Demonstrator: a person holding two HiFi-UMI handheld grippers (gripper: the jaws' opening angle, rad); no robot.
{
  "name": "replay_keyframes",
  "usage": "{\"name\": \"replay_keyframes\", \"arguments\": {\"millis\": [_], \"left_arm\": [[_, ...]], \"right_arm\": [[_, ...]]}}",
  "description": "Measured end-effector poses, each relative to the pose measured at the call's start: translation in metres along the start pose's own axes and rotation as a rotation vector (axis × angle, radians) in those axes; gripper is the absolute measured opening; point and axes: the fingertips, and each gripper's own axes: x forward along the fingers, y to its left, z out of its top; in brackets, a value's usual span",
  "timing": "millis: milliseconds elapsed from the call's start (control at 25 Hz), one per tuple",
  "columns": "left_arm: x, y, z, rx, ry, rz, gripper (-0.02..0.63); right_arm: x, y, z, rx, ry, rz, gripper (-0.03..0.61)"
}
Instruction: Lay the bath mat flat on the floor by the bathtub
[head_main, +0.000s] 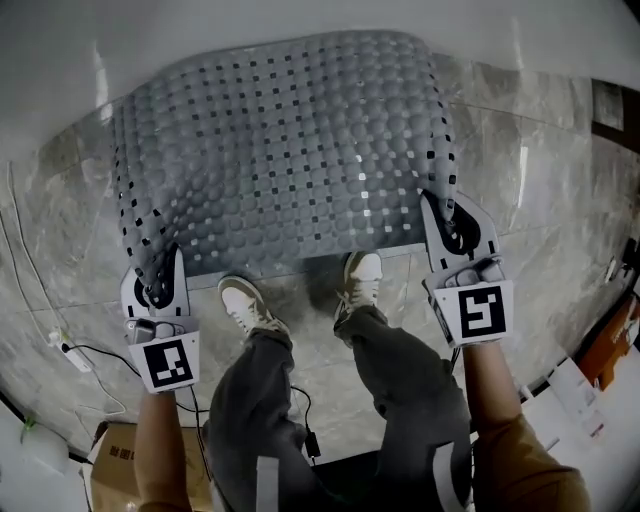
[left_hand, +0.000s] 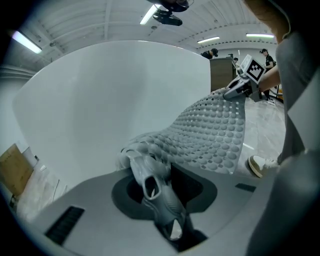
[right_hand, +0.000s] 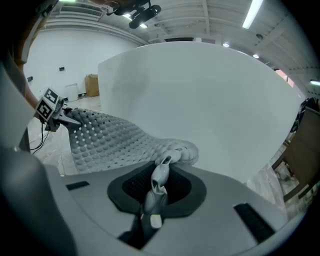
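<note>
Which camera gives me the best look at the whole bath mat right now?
Head view: the entire bath mat shows, held up by its near corners. Each gripper view shows only a bunched corner in its fingers and a slanting strip.

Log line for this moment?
left gripper: shut on bath mat corner | right gripper: shut on bath mat corner | bath mat: near edge raised, not flat, beside bathtub

No words or numbers can be read. The cubes on the left gripper (head_main: 163, 275) and right gripper (head_main: 443, 218) each bear a black-and-white square marker, a pattern without letters. Print on the cardboard box (head_main: 112, 458) at the floor's (head_main: 560, 260) near left corner is too small to read.
</note>
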Motion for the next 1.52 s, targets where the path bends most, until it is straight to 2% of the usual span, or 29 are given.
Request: {"name": "replay_keyframes", "arguments": {"millis": [120,200,520,760,1000,1120,1200,1320,1520], "left_arm": [[-0.022,-0.004,0.036,0.004,-0.037,0.009,0.101],[-0.025,-0.005,0.045,0.006,-0.039,0.015,0.101],[0.009,0.012,-0.006,0.006,-0.03,0.023,0.101],[0.007,0.015,-0.007,0.018,-0.039,0.041,0.101],[0.005,0.014,-0.003,0.035,-0.054,0.045,0.101],[0.012,0.015,-0.005,0.042,-0.079,0.043,0.103],[0.016,0.015,-0.009,0.033,-0.077,0.041,0.103],[0.018,0.015,-0.013,0.029,-0.061,0.036,0.104],[0.024,0.016,-0.03,-0.032,-0.014,0.025,0.112]], "right_arm": [[-0.033,-0.019,0.026,-0.027,-0.032,-0.025,0.057],[-0.037,-0.025,0.032,-0.032,-0.04,-0.029,0.057],[0.019,0.007,0.008,-0.028,-0.029,-0.026,0.057],[0.014,0.004,0.007,-0.042,-0.036,-0.031,0.057],[0.0,0.004,0.007,-0.098,-0.066,-0.019,0.057],[0.002,0.002,-0.013,-0.061,-0.011,-0.013,0.057],[0.008,0.002,-0.015,-0.04,-0.018,-0.003,0.057],[0.017,-0.002,-0.014,-0.021,-0.025,0.0,0.057],[0.03,-0.01,-0.033,0.008,0.026,-0.012,0.06]]}}
